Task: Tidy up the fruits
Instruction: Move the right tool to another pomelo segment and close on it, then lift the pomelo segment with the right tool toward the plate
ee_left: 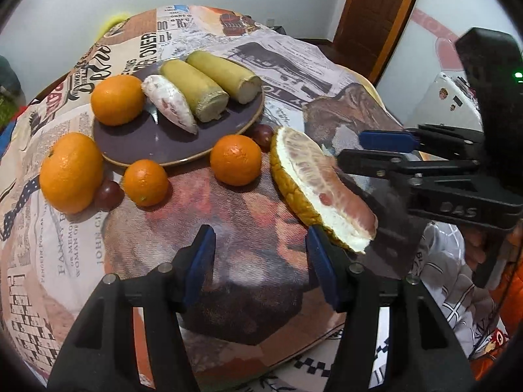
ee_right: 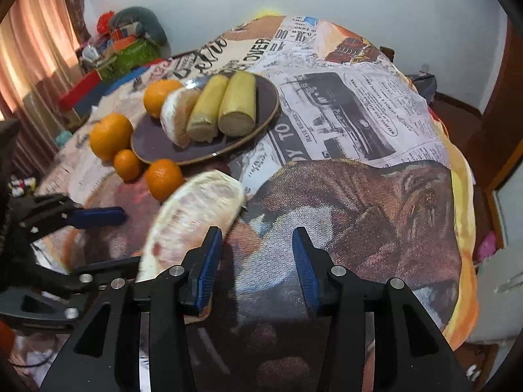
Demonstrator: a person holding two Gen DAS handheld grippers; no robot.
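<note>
A purple plate (ee_left: 157, 145) (ee_right: 153, 137) holds an orange (ee_left: 117, 99), a peeled pomelo segment (ee_left: 170, 103) and two yellow-green cane pieces (ee_left: 220, 76). Three oranges, the nearest (ee_left: 235, 159), lie on the cloth in front of it with two dark grapes (ee_left: 109, 192). A pomelo wedge with rind (ee_left: 320, 189) (ee_right: 193, 215) lies on the cloth at the right. My left gripper (ee_left: 261, 251) is open, its right finger beside the wedge's near end. My right gripper (ee_right: 258, 258) (ee_left: 353, 148) is open, its left finger next to the wedge.
The round table has a newspaper-print cloth (ee_right: 343, 104). Clutter and a plush toy (ee_right: 140, 23) lie beyond its far left edge. A wooden door (ee_left: 376, 9) stands at the back right.
</note>
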